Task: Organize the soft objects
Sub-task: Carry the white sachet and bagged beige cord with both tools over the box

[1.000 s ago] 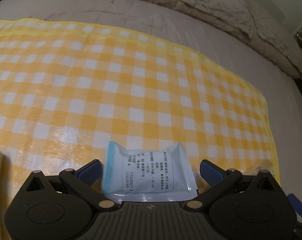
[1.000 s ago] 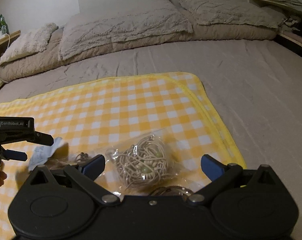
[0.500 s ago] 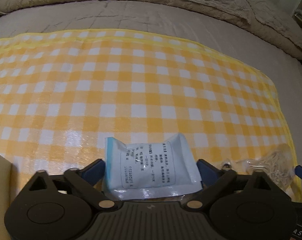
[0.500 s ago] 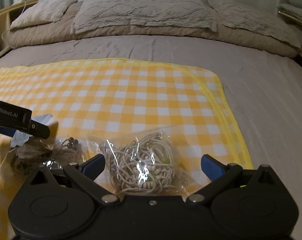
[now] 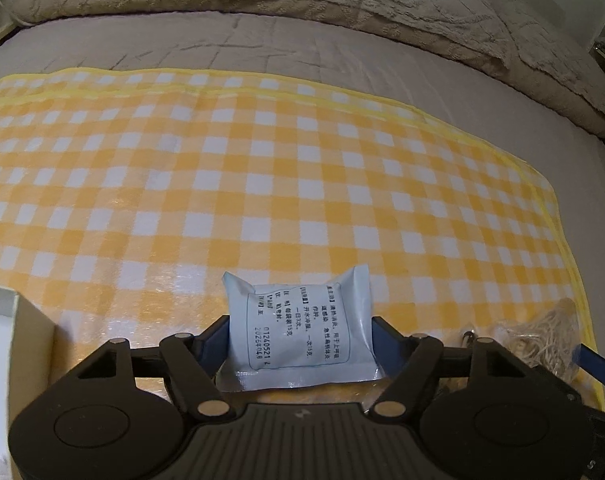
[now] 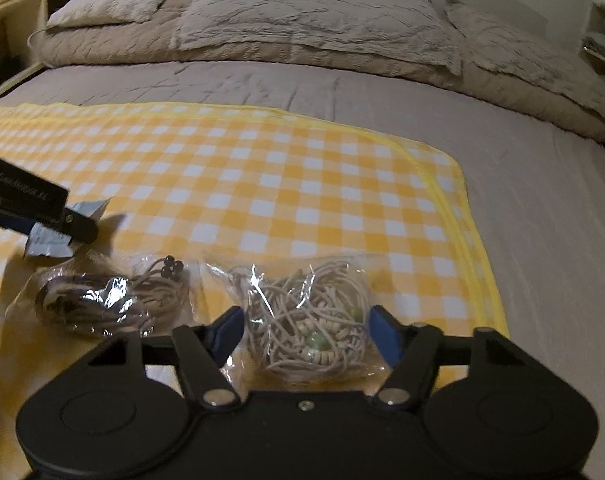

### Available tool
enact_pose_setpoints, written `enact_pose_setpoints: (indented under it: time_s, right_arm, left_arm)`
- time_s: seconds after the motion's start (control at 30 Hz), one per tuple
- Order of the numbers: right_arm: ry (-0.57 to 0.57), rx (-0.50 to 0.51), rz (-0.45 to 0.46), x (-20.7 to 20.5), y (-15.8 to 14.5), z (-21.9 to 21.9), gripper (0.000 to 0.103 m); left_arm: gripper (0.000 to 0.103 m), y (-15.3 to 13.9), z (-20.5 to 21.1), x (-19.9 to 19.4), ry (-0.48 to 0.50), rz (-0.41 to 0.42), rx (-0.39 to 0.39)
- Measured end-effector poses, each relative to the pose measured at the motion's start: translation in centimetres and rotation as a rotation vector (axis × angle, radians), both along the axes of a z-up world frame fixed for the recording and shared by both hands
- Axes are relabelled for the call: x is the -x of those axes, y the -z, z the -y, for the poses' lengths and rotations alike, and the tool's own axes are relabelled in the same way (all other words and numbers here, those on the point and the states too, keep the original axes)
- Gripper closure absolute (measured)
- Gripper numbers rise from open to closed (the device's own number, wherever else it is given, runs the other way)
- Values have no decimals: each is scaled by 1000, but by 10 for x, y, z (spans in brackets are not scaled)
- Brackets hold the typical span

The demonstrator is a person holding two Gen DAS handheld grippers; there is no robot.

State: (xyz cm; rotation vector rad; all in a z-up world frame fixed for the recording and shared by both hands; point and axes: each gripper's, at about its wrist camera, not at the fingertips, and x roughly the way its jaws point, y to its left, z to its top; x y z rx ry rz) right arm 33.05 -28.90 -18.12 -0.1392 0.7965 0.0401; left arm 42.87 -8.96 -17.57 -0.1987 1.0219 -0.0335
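Two grippers are closing: the left gripper point(image 5: 298, 334) has its blue pads against a pale blue sachet point(image 5: 298, 330), and the right gripper point(image 6: 304, 330) straddles a clear bag of beige cord point(image 6: 308, 320) without clearly pressing it. Only the right view shows a second bag of darker cord point(image 6: 102, 300) just left, all on a yellow checked cloth point(image 6: 262, 184) over the bed point(image 6: 542, 220).

The right gripper point(image 6: 304, 330) is closing around a clear bag of pale cord point(image 6: 308, 316) lying near the checked cloth's point(image 6: 262, 168) front right corner. A second bag, of darker cord point(image 6: 102, 300), lies just left. At the left edge the left gripper point(image 6: 68, 222) grips a blue packet point(image 6: 48, 240).
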Motion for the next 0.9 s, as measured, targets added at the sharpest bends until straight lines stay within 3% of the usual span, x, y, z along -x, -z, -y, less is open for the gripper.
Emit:
enact_pose_setpoints:
  time_s: [0.2, 0.47, 0.9]
  right_arm:
    - [11, -20, 1, 6, -4, 2, 54]
    - [42, -47, 20, 25, -22, 2, 55]
    - [85, -141, 124, 70, -101, -14, 55]
  left_arm:
    - [30, -10, -5, 14, 9, 20, -4]
    - [30, -41, -10, 48, 43, 78, 18]
    - [30, -121, -28, 113, 84, 232, 40]
